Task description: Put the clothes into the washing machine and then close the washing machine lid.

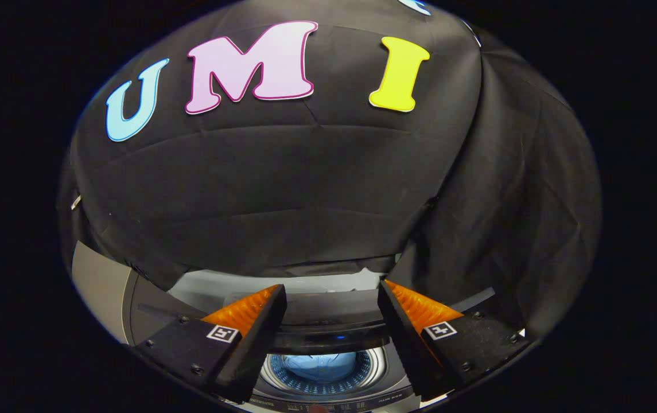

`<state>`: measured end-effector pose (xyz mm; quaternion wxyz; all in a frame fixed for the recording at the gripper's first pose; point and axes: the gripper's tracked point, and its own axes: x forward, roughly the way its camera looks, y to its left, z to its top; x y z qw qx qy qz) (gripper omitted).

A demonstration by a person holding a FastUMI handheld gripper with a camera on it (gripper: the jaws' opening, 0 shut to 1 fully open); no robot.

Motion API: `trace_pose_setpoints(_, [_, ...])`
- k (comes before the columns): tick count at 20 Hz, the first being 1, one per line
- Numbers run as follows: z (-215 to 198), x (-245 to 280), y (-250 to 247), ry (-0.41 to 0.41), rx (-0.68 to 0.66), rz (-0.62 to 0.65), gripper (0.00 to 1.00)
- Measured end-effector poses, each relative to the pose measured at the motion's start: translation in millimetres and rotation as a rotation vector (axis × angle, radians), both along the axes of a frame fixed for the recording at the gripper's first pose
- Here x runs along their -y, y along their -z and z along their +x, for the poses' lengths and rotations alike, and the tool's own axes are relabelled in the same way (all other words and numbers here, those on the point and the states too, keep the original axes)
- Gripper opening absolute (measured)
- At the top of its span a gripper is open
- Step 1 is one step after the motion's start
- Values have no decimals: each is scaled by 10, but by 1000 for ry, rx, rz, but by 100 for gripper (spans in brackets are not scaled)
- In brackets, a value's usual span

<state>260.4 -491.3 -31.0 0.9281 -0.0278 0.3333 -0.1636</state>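
gripper (331,298) is spread wide and holding nothing, hovering over the washing machine (328,338), and down at 6 o'clock between the fingers the clothes (321,365) look to be in the drum already, so closing the lid seems next.

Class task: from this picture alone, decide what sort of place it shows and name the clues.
Probably a staged laundry booth, not a real home. Clues: a top-loading washing machine with its drum showing something bluish inside, black cloth wall hung behind it, and hand-held tongs open above the machine.
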Motion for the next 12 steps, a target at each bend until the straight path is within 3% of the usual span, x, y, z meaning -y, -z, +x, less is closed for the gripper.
trace_pose_setpoints(12, [-261, -47, 43, -10, 24, 2, 100])
